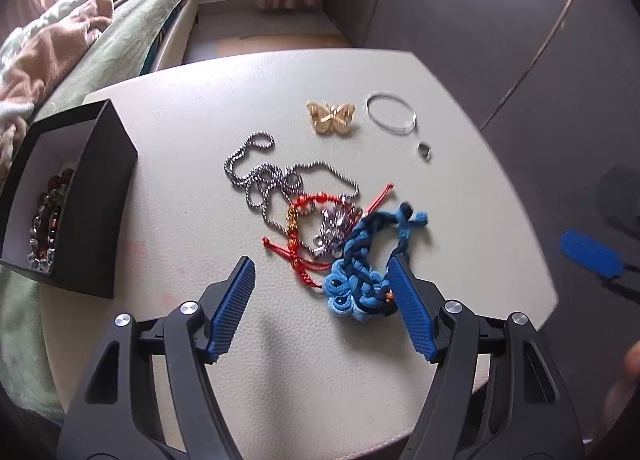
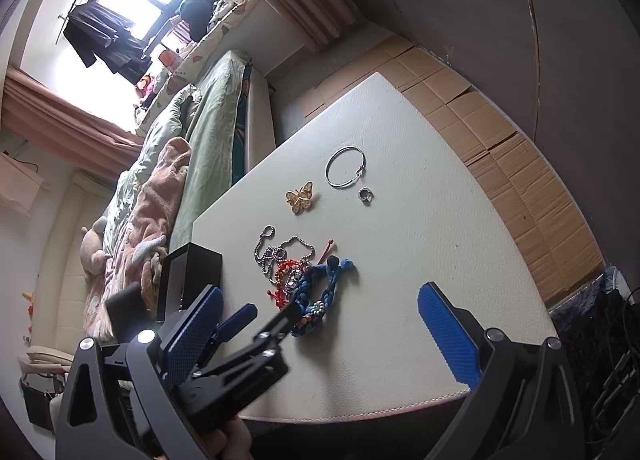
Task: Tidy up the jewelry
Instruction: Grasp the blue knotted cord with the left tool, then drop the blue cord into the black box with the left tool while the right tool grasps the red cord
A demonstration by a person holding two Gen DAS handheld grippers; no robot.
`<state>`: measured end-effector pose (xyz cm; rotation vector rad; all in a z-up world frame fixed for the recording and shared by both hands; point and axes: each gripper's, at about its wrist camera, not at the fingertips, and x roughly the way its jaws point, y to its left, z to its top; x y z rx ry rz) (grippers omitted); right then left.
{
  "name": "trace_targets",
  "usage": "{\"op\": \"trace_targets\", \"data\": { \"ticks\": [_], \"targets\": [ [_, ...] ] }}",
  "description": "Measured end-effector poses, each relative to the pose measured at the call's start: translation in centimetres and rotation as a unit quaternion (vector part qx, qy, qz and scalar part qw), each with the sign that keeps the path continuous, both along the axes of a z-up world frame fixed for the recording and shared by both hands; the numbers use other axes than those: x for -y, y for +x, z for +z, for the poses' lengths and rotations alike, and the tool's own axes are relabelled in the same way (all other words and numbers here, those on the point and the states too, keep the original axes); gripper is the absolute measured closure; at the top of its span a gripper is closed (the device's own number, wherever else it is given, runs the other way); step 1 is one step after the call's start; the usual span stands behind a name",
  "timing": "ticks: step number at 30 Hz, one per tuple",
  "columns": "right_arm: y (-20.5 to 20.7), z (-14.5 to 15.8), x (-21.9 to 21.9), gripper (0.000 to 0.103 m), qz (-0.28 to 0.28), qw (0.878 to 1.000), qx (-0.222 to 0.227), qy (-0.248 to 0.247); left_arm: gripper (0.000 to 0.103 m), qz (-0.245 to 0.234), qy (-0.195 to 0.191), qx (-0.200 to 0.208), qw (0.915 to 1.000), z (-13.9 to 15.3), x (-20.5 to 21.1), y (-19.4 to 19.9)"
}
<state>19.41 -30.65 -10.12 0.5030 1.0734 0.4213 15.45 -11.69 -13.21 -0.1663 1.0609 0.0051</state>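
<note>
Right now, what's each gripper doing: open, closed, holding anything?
Left gripper: open, holding nothing, blue braided bracelet between its jaws.
Right gripper: open, empty.

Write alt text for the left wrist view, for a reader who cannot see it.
The open left gripper hovers over a blue braided bracelet tangled with a red cord bracelet and a silver bead chain on a white table. Farther off lie a gold butterfly, a hoop and a ring; a black box stands left.

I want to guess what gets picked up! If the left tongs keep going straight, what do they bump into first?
Probably the blue braided bracelet. The left tongs are open and its near end lies between their tips, touching the right-hand finger. Depth is hard to judge; they may meet the table beside it.
</note>
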Motion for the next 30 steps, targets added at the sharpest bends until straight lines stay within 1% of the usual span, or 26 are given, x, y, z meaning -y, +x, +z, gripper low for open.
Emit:
{"op": "trace_targets", "data": {
  "ticks": [2,3,5,6,7,8,9,10,11,13,17,19,20,22,23,25,28,30],
  "targets": [
    [0.0,0.0,0.1,0.007,-0.001,1.0,0.0,0.001,0.033,-0.004,0.023,-0.01,0.9997,-0.4,0.5,0.0],
    [0.0,0.0,0.1,0.007,-0.002,1.0,0.0,0.001,0.033,-0.004,0.028,-0.015,0.9995,-0.7,0.6,0.0],
    [-0.1,0.0,0.1,0.007,-0.002,1.0,0.0,0.001,0.033,-0.006,0.024,-0.02,0.9995,-1.0,0.6,-0.3],
    [-0.1,-0.1,0.1,0.007,-0.001,1.0,0.0,-0.001,0.037,-0.007,0.024,-0.019,0.9995,-0.9,0.6,-0.4],
    [0.0,0.0,0.0,0.007,-0.001,1.0,0.0,-0.002,0.048,-0.009,0.02,-0.019,0.9996,-0.9,0.5,-0.5],
    [-0.1,0.0,0.0,0.007,0.0,1.0,0.0,-0.003,0.052,-0.01,0.008,-0.021,0.9997,-0.8,0.3,-0.7],
    [-0.1,-0.1,-0.1,0.007,0.001,1.0,0.0,-0.005,0.059,-0.012,-0.002,-0.023,0.9997,-0.8,0.1,-0.8],
    [-0.2,-0.1,-0.2,0.007,0.002,1.0,0.001,-0.007,0.07,-0.014,-0.007,-0.024,0.9996,-0.8,0.1,-0.9],
    [-0.2,-0.2,-0.3,0.007,0.003,1.0,0.0,-0.008,0.076,-0.017,-0.017,-0.026,0.9994,-0.7,-0.1,-1.1],
    [-0.3,-0.4,-0.5,0.007,0.006,1.0,-0.002,-0.011,0.08,-0.013,-0.029,-0.027,0.9991,-0.4,-0.6,-1.6],
    [-0.3,-0.7,-1.3,0.009,0.018,1.0,-0.004,-0.016,0.081,-0.009,-0.059,-0.011,0.9982,0.7,-1.8,-2.5],
    [-0.3,-1.0,-1.9,0.019,0.025,1.0,-0.008,-0.016,0.081,-0.003,-0.063,0.004,0.998,1.5,-2.5,-2.7],
    [-0.2,-1.2,-2.1,0.022,0.029,0.999,-0.013,-0.014,0.081,0.001,-0.067,0.011,0.9977,1.9,-3.0,-2.9],
    [0.1,-1.9,-2.8,0.036,0.035,0.999,-0.025,-0.013,0.081,0.01,-0.08,0.023,0.9965,2.7,-3.9,-3.4],
    [0.2,-2.2,-3.0,0.039,0.036,0.999,-0.029,-0.014,0.081,0.016,-0.086,0.031,0.9957,3.1,-4.5,-3.6],
    [0.4,-2.8,-3.6,0.05,0.04,0.998,-0.038,-0.016,0.081,0.026,-0.09,0.045,0.9946,3.8,-5.6,-3.8],
    [0.5,-3.4,-5.0,0.059,0.052,0.997,-0.047,-0.011,0.081,0.043,-0.096,0.06,0.9926,4.7,-7.6,-4.0],
    [0.7,-3.5,-5.9,0.06,0.062,0.997,-0.048,-0.01,0.081,0.053,-0.102,0.067,0.9911,5.1,-8.7,-4.1]
  ]
}}
